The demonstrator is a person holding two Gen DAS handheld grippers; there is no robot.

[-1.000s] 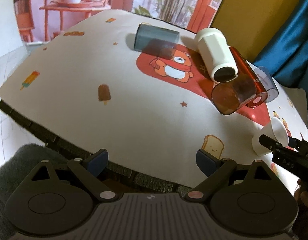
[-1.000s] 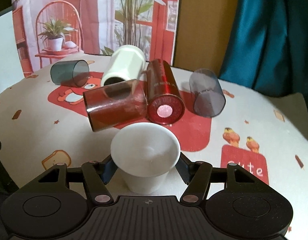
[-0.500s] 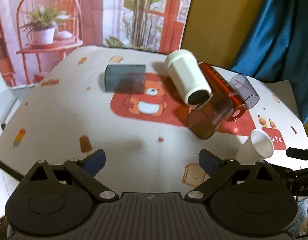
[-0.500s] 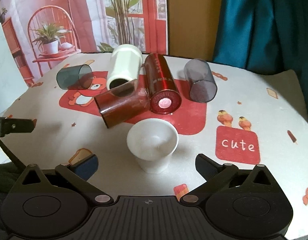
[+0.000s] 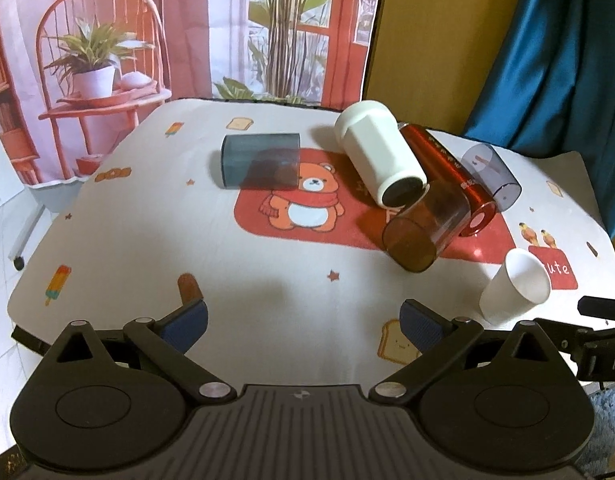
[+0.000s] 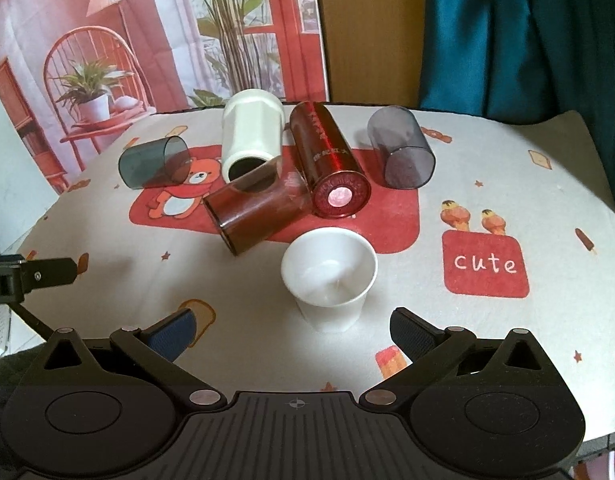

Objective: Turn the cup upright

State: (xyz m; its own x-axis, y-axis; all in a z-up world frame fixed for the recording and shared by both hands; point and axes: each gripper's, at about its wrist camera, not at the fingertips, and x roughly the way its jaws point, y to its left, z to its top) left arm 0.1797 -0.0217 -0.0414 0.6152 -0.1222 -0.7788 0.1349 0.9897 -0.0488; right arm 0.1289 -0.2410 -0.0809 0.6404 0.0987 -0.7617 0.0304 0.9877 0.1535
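Left gripper point(image 5: 303, 316) low over the near edge of the worktop point(image 5: 235, 264), blue-padded fingers point(image 5: 183, 320) spread wide, nothing between them

Grey tinted cup point(image 6: 153, 163) on its side toward the far left corner of the worktop, mouth turned right, lying partly over a printed bear point(image 6: 187, 188)

Cream cup point(image 6: 249, 136) on its side near the far edge, dark mouth facing the near edge; amber cup point(image 6: 255, 210) on its side just in front, its far rim touching or overlapping the cream cup's mouth

Red metallic cylinder point(image 6: 327, 164) lying along the middle of the worktop, round end cap facing the near edge, pressed against the amber cup's side

White paper cup point(image 6: 329, 278) upright, mouth up, standing alone on the cloth near the near edge, just in front of the amber cup and the red cylinder, apart from both

Right gripper point(image 6: 291, 328) just short of the white paper cup, fingers point(image 6: 411, 330) spread wide on either side of its base, not touching it; same cup point(image 5: 515, 288) seen from the left wrist near the right edge, with the right gripper's black body beside it

Smoky clear cup point(image 6: 401, 146) on its side right of the red cylinder, mouth toward the near edge

Red "cute" patch point(image 6: 485, 264) printed toward the right edge
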